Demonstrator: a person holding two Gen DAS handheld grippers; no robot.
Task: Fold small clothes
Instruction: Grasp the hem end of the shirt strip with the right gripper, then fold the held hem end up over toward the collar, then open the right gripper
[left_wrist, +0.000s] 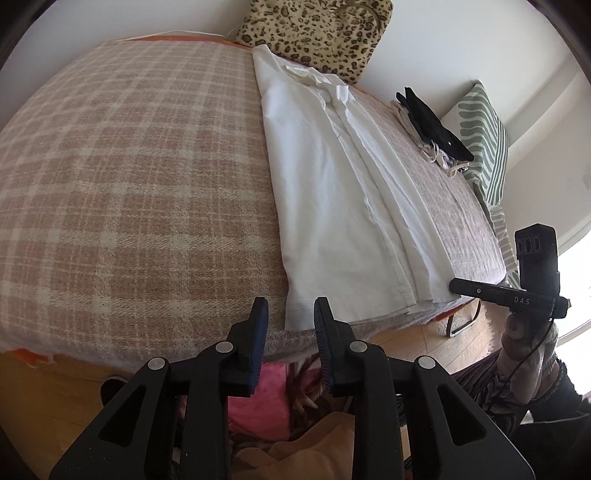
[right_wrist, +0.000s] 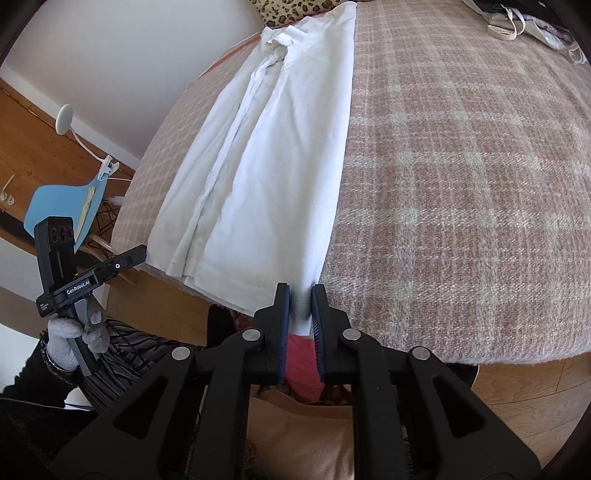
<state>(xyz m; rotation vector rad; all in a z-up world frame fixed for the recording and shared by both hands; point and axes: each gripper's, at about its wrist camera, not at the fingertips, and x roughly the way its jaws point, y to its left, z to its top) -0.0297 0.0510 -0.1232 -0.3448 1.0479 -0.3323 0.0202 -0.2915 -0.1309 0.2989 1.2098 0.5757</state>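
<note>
Now the right gripper (right_wrist: 300, 306) pinches the white shirt's (right_wrist: 266, 155) near hem corner — the left gripper (left_wrist: 291, 321) hangs unclenched, empty, over the plaid blanket (left_wrist: 129, 177).

Both wrist views look steeply down, sharing the white shirt (left_wrist: 332, 192).

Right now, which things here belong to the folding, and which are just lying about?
Part of the job: white shirt; right gripper, pinching its hem; left gripper, open.

Just lying about: leopard cushion; striped pillow; dark clothes pile; plaid blanket.
</note>
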